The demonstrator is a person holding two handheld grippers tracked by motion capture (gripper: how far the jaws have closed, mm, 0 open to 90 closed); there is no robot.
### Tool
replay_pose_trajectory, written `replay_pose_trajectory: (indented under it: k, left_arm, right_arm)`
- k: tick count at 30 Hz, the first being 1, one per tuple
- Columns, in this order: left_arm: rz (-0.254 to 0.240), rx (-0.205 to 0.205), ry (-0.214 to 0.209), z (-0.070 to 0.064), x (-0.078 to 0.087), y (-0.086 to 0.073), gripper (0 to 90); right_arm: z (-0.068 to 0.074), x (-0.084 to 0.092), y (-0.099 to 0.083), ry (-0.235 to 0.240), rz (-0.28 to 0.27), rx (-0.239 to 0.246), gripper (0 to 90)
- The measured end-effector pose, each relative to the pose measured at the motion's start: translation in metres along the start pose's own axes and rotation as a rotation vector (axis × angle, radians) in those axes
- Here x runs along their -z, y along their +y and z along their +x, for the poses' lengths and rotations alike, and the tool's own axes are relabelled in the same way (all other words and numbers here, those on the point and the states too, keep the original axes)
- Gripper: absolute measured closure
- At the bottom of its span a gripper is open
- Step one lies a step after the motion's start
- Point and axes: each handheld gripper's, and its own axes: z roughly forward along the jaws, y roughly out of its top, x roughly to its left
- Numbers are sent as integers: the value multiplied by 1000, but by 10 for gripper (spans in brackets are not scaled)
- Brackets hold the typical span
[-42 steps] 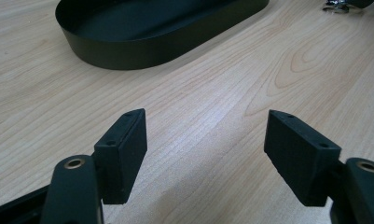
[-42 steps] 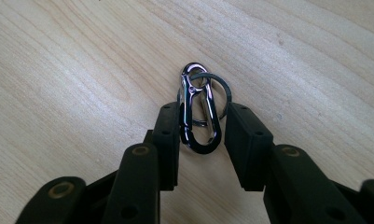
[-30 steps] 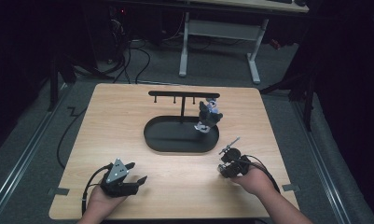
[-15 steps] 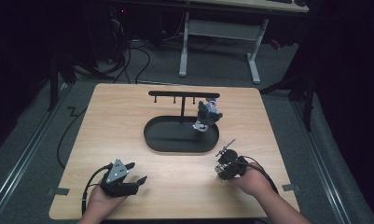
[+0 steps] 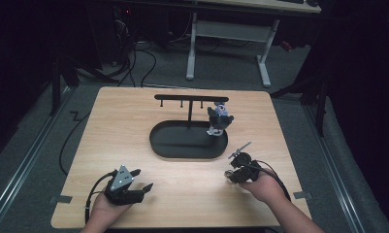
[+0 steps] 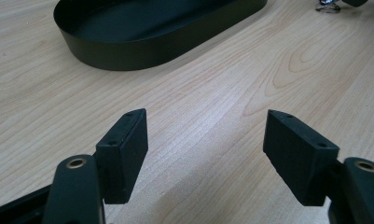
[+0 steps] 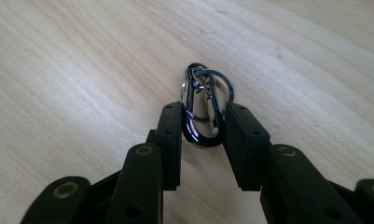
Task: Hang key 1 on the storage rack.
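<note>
A black carabiner (image 7: 201, 116) with a silver key ring stands on the wooden table (image 5: 109, 136) near its front right. My right gripper (image 7: 204, 106) has it between its jaws; the jaws have just been closing, and both pads now press on its sides. In the high view the right gripper (image 5: 232, 172) sits in front of the black oval tray (image 5: 182, 154). At the front left, my left gripper (image 5: 144, 178) rests low over bare wood. Its jaws (image 6: 205, 116) have just closed a little, still stand open, and hold nothing.
A black T-shaped rack (image 5: 191, 98) with small hooks rises from the tray's back. A small plush figure (image 5: 218, 119) hangs at its right end. The tray's wall (image 6: 128, 51) lies ahead of the left gripper. Beyond the table are desk legs and cables.
</note>
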Motion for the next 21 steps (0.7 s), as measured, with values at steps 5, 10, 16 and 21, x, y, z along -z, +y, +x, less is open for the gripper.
replay_pose_trajectory:
  k: [5,10,16,21]
  left_arm:
    - [0,-2,-1,0,0,0,315]
    - [0,-1,1,0,0,0,315]
    - [2,-2,-2,0,-1,0,317]
    - [1,-5,-1,-1,0,0,316]
  right_arm:
    - [-4,1,-1,-15,-6,-15,685]
    - [-2,-2,0,-35,-2,20,698]
    - [8,4,-1,-79,5,117,666]
    - [12,-3,2,-107,38,140,675]
